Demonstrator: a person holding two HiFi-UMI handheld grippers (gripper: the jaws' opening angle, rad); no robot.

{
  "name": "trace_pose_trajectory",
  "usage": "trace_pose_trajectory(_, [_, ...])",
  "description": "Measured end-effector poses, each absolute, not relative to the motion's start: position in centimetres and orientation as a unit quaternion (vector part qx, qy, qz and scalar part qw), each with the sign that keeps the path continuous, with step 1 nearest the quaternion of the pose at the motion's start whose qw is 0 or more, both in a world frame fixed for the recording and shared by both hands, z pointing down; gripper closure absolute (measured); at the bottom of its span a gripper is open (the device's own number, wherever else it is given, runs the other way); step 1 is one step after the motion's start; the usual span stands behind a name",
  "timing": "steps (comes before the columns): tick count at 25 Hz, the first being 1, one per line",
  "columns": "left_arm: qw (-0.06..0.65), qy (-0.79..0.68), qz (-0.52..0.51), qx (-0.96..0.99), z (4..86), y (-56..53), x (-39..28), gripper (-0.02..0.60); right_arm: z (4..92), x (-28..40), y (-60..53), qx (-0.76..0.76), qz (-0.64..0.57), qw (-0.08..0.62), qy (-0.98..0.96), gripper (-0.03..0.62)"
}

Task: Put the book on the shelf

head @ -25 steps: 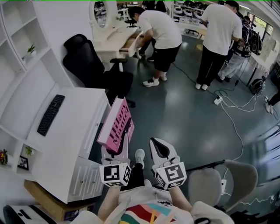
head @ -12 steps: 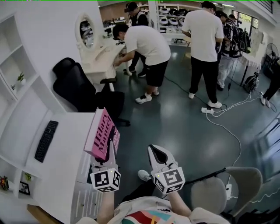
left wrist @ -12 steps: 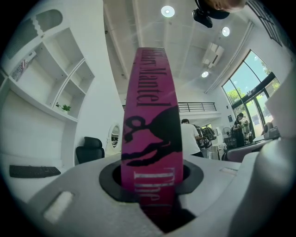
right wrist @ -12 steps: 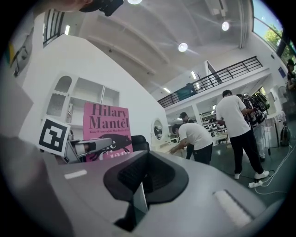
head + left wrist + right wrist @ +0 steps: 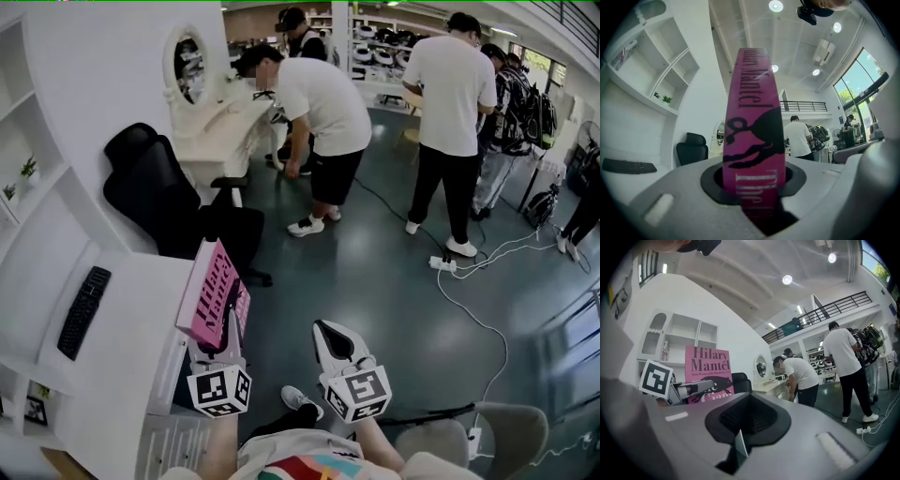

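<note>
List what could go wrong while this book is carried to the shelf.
The left tool clamps the pink book only at its lower end, so the tall upper part may lever loose or tilt. The white desk edge sits close beside it; a swing leftward might knock the book.

We see a book with a glossy pink paper cover, a smooth white desk, a shiny dark floor.

Kbd on desk, book to R.
</note>
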State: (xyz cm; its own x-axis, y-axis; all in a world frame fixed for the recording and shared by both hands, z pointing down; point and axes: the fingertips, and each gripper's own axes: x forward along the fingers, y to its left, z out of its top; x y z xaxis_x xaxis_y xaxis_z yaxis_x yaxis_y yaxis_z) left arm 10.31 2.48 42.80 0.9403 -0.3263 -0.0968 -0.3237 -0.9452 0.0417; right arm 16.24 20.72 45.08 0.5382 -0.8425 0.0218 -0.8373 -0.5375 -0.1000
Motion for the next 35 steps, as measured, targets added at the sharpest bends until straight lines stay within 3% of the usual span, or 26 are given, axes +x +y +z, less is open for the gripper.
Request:
trace_pose_trajectory(17, [0.038,-0.325,-0.056,0.943,44.5,-9.4,12.5,0.430,44.7,24.2,5.9,-0.788,-0.040,0.002,0.614,0.592])
trace_pose_trajectory(35, [0.030,-0.526,-0.062,0.848,45.1,-18.2,1.6,0.430,45.4,19.9,-9.3,-0.652,-0.029,-0.027,0.757,0.592])
